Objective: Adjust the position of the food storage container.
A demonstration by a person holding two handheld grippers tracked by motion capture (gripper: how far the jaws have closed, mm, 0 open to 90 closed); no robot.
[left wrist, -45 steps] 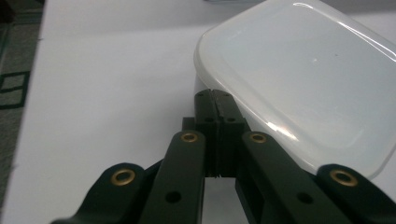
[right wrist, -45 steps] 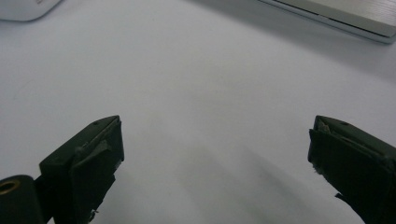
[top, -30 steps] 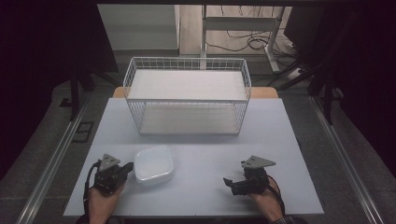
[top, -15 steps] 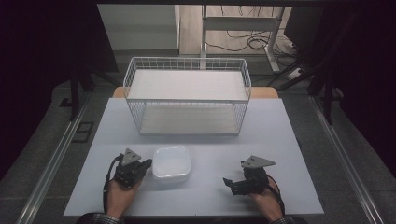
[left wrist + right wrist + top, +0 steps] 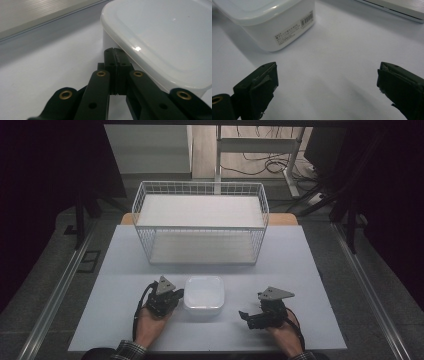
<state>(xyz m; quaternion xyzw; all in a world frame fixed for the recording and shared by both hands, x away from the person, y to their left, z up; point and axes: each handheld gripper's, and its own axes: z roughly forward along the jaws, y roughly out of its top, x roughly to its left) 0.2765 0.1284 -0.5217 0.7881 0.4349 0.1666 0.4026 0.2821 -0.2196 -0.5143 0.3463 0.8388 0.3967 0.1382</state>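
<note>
White lidded box [image 5: 204,293] is being nudged by left gripper [image 5: 171,299], fingers pressed together; right gripper [image 5: 246,316], fingers spread, should steady it next.

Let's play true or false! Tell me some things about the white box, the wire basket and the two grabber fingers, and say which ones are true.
1. The white box has its lid on. True.
2. The white box sits inside the wire basket. False: it stands on the table, in front of the basket.
3. The left gripper has its fingers shut together, right beside the box. True.
4. The right gripper is squeezing the box. False: its fingers stand wide apart with nothing between them, and the box is a little way off.
5. The wire basket is full of toys. False: nothing lies in it.
</note>
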